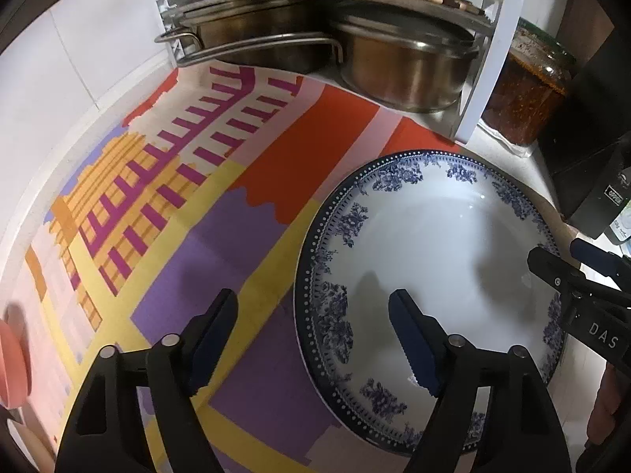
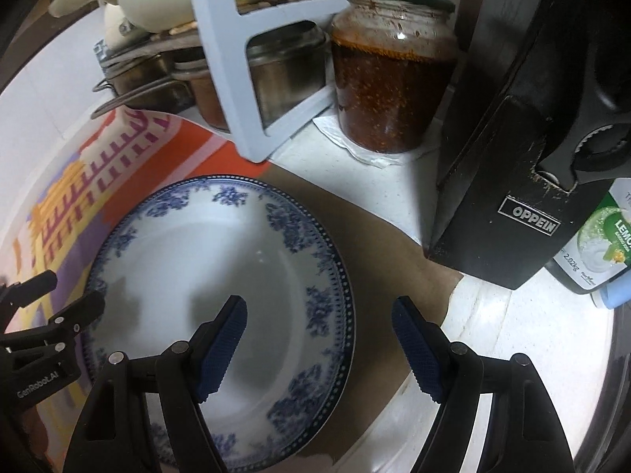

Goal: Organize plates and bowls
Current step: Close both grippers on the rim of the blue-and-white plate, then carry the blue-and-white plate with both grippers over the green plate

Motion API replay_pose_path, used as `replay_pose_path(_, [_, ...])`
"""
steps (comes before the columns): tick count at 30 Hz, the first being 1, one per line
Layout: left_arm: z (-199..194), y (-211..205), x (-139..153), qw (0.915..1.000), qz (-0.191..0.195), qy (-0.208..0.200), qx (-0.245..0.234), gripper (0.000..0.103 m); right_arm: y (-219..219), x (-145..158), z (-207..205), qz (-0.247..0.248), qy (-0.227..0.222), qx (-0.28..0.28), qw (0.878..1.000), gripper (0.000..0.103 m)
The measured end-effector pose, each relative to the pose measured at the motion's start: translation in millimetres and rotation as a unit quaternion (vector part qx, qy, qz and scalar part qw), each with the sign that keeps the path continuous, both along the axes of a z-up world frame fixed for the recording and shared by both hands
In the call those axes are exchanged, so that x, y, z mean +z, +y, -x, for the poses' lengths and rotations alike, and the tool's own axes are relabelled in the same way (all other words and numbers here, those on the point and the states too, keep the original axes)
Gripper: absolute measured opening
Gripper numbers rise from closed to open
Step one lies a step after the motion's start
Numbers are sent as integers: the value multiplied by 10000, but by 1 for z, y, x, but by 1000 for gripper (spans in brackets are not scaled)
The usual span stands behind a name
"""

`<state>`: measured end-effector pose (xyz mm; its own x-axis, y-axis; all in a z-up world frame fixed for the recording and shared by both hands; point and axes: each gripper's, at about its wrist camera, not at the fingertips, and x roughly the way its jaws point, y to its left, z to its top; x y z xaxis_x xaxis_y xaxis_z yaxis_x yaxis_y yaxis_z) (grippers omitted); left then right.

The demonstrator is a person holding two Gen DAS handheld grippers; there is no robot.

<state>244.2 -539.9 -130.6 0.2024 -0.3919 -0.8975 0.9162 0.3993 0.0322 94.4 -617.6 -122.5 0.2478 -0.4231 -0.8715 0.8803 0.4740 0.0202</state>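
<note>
A white plate [image 1: 434, 236] with a blue floral rim lies on a colourful patterned mat [image 1: 177, 197]. My left gripper [image 1: 313, 299] is open and straddles the plate's left rim: one finger hangs over the mat, the other over the plate's white centre. My right gripper [image 2: 319, 303] is open too and straddles the opposite rim of the plate [image 2: 205, 252], with one finger over the white centre and the other over the counter. Neither pair of pads touches the rim. Each gripper shows in the other's view: the right gripper [image 1: 558, 250], the left gripper [image 2: 75, 287].
Steel pots [image 1: 394, 67] sit under a white rack [image 1: 497, 59] at the back. A jar of red chilli sauce [image 2: 390, 79], a black block labelled OPPEIN [image 2: 512, 181] and a lemon-labelled bottle [image 2: 595, 244] stand to the plate's right. A pink object [image 1: 12, 354] is at the far left.
</note>
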Motion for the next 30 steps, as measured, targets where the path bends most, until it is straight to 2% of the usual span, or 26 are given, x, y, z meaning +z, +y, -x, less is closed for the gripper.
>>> replay_pose_path(7, [0, -7, -8, 9999, -73, 133, -54, 64, -6, -10, 1, -168, 14, -25, 9999, 60])
replay_pose_path(12, [-3, -10, -13, 9994, -86, 342, -43, 61, -9, -13, 0, -200, 2, -24, 9998, 51])
replay_pose_path(14, [-3, -11, -13, 9993, -38, 356, -50, 57, -9, -13, -1, -172, 45, -20, 9998, 48])
replay_pose_path(16, [-3, -12, -12, 9991, -3, 416, -63, 48, -8, -13, -2, -189, 28, 38, 9998, 41])
replay_pose_path(22, [-4, -10, -11, 9995, 12, 328, -8, 39, -9, -11, -5, -203, 48, 92, 9997, 38])
replay_pose_path(30, [-1, 0, -5, 9996, 70, 260, 26, 38, -5, -9, -4, -144, 96, 104, 9998, 38])
